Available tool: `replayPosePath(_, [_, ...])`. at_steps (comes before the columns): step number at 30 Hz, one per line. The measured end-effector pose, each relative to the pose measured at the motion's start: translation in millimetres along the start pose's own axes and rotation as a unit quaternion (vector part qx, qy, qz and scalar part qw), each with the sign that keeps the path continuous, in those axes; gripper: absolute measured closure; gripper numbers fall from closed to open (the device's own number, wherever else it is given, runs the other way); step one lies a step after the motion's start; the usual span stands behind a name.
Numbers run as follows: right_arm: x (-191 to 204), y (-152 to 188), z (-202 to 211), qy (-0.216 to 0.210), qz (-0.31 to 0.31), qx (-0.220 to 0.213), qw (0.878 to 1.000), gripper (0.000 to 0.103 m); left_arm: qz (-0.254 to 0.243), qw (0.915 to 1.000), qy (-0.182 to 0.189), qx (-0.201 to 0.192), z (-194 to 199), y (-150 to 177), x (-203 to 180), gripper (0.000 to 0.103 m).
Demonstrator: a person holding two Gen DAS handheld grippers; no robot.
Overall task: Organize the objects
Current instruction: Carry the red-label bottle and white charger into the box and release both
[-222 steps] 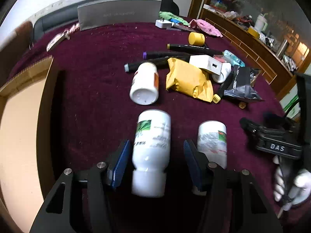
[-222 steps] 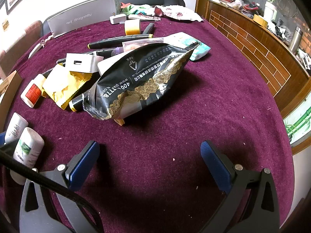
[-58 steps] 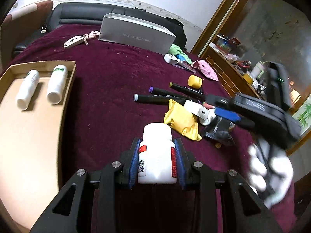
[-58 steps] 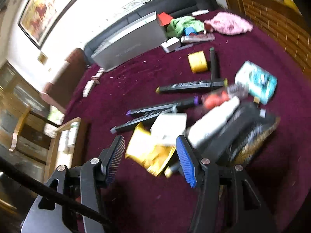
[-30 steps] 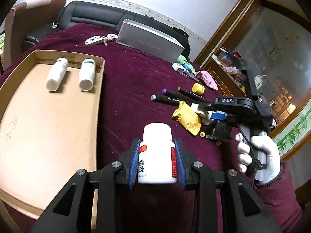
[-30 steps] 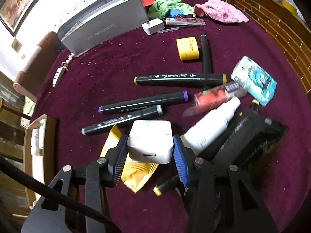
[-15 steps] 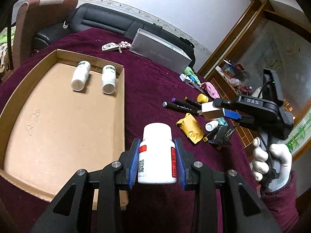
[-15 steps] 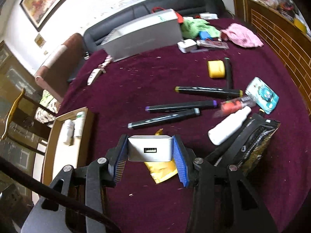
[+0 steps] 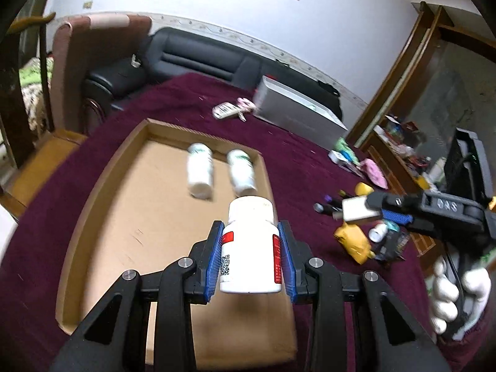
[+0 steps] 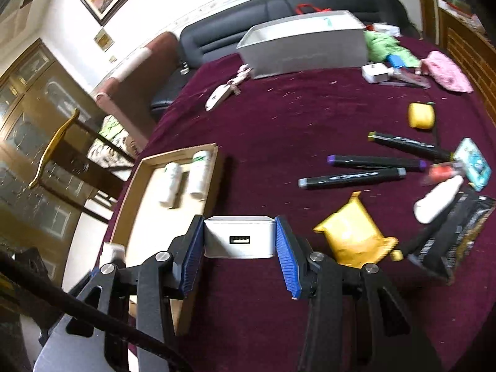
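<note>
The left claw (image 9: 251, 257) pinches a white pill bottle (image 9: 251, 248) with a red-edged label, its blue pads pressed on both sides, the bottle upright in the grip and held above the near right part of the cardboard tray (image 9: 93, 204); the right claw (image 10: 240, 252) pinches a white USB charger block (image 10: 239, 237), port facing the camera, held above the maroon worktop (image 10: 294, 108) just right of the tray's near right edge; a white-gloved hand (image 9: 449, 291) carries that claw, seen well to the right of the tray in the left wrist view; inside the tray, two white bottles with green labels (image 10: 183, 179) lie side by side against its far wall; right of the tray, well apart from it, a cluster lies on the worktop: three black markers (image 10: 353, 175), a yellow crumpled packet (image 10: 350, 232), a white squeeze bottle (image 10: 438, 200), a black and gold pouch (image 10: 449, 241), a teal packet (image 10: 474, 162) and a yellow tape roll (image 10: 421, 115); beyond the tray stands a grey box (image 10: 303, 46), with a key fob (image 10: 221, 94) lying between it and the tray.
</note>
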State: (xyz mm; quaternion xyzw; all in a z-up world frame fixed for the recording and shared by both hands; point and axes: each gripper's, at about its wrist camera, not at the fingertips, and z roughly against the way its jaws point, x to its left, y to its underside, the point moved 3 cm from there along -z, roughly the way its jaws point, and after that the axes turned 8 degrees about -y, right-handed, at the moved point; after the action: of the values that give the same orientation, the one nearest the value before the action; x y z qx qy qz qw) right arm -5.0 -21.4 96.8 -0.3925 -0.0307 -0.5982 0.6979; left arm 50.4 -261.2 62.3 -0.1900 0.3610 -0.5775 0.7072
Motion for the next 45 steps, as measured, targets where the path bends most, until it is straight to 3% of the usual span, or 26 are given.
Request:
replayPosePath(5, [21.5, 1.2, -28.0, -0.017, 0.01, 0.023, 1.0, 0.059, -0.013, 0.9992, -0.038, -0.008, -16.2, -21.8, 18.4, 0.073])
replayPosePath(10, [46.5, 3.4, -61.7, -0.027, 0.026, 0.047, 0.998, 0.059, -0.027, 0.9977, -0.061, 0.011, -49.1, -40.5, 32.5, 0.073])
replayPosePath(18, [71.8, 5.2, -103.9, -0.029, 0.046, 0.068, 0.996, 0.059, -0.019, 0.9956, -0.079, 0.046, -96.6, -70.1, 55.7, 0.073])
replayPosePath(26, [77.7, 0.9, -140.6, -0.006, 0.056, 0.073, 0.996, 0.059, -0.003, 0.9933, -0.078, 0.085, -136.5, -75.3, 69.1, 0.073])
replayPosePath(39, [87.4, 6.0, -144.3, 0.022, 0.105, 0.055, 0.993, 0.059, -0.004, 0.9909, -0.085, 0.104, -166.2, -80.1, 69.3, 0.073])
replayPosePath(45, [81.5, 17.9, -147.0, 0.018, 0.102, 0.073, 0.992, 0.059, 0.016, 0.9907, -0.087, 0.104, -167.6, -79.2, 75.8, 0.073])
